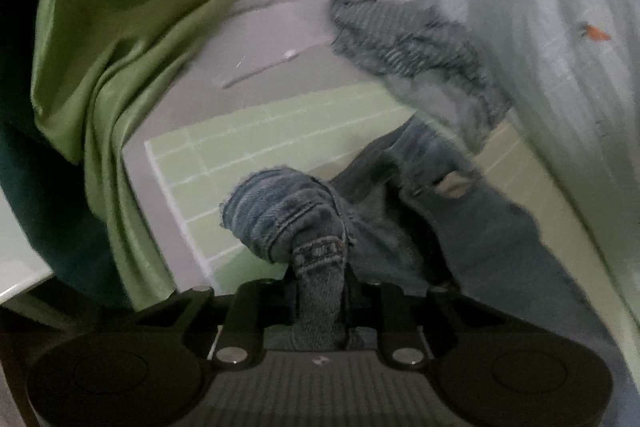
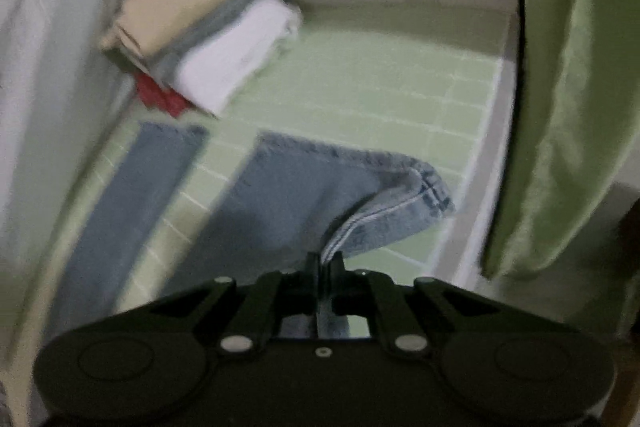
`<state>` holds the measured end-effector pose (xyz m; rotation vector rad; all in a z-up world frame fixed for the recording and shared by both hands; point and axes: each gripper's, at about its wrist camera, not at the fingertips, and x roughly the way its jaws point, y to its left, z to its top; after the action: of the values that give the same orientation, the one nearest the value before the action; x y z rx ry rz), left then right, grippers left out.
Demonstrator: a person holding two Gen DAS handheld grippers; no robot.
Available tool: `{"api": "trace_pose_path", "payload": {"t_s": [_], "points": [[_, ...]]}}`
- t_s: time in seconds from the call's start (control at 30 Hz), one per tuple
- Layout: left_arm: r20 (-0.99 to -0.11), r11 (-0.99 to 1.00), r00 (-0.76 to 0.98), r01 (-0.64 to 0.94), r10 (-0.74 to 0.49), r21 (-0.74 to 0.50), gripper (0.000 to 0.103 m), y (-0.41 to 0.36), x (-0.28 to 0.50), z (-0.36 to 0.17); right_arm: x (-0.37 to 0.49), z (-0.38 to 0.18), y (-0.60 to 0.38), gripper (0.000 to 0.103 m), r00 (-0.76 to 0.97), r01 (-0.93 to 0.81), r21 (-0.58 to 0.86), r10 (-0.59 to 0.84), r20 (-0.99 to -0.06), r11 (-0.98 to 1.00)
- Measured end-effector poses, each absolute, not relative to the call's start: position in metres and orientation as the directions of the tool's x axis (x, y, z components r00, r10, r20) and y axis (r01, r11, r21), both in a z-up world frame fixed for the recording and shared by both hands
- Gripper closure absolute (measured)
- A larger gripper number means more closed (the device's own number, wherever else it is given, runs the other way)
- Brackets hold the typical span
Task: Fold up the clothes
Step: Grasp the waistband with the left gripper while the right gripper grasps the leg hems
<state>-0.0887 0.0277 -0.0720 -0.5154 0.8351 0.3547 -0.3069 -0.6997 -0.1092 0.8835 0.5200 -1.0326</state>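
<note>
A pair of blue jeans [image 1: 420, 211] lies on a green grid mat [image 1: 224, 147]. My left gripper [image 1: 318, 269] is shut on the jeans' waistband, which bunches up between the fingers. In the right wrist view the two jeans legs [image 2: 288, 195] stretch away over the mat [image 2: 380, 91]. My right gripper [image 2: 324, 261] is shut on the side seam of the nearer leg, whose hem end is lifted and folded over.
A stack of folded clothes [image 2: 208, 47], beige, grey, white and red, sits at the mat's far left. A crumpled striped grey garment [image 1: 404, 43] lies beyond the jeans. Pale curtain [image 1: 540, 27] and green drape [image 1: 120, 27] hang at the sides.
</note>
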Motion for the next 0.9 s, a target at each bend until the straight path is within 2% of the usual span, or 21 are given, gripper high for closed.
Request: {"api": "trace_pose_path", "payload": {"t_s": [0.33, 0.47, 0.53, 0.7, 0.9], "points": [[-0.623, 0.853, 0.781, -0.36, 0.054, -0.377, 0.083, 0.004, -0.063, 0.007, -0.247, 0.005, -0.706, 0.098, 0.684, 0.727, 0.476, -0.577, -0.447, 0.494], [-0.607, 0.84, 0.791, -0.379, 0.077, -0.389, 0.083, 0.0, -0.06, 0.014, -0.235, 0.033, -0.712, 0.098, 0.731, 0.677, 0.469, -0.588, -0.345, 0.567], [-0.632, 0.818, 0.77, -0.418, 0.087, -0.396, 0.083, -0.001, -0.057, 0.003, -0.23, 0.025, -0.721, 0.098, 0.73, 0.678, 0.48, -0.584, -0.355, 0.557], [-0.693, 0.774, 0.714, -0.494, 0.101, -0.396, 0.083, 0.001, -0.054, -0.019, -0.217, -0.007, -0.736, 0.098, 0.692, 0.719, 0.499, -0.564, -0.451, 0.484], [-0.719, 0.759, 0.684, -0.529, 0.118, -0.379, 0.083, -0.007, -0.017, -0.024, -0.18, -0.029, -0.756, 0.098, 0.656, 0.755, 0.476, -0.55, -0.518, 0.451]]}}
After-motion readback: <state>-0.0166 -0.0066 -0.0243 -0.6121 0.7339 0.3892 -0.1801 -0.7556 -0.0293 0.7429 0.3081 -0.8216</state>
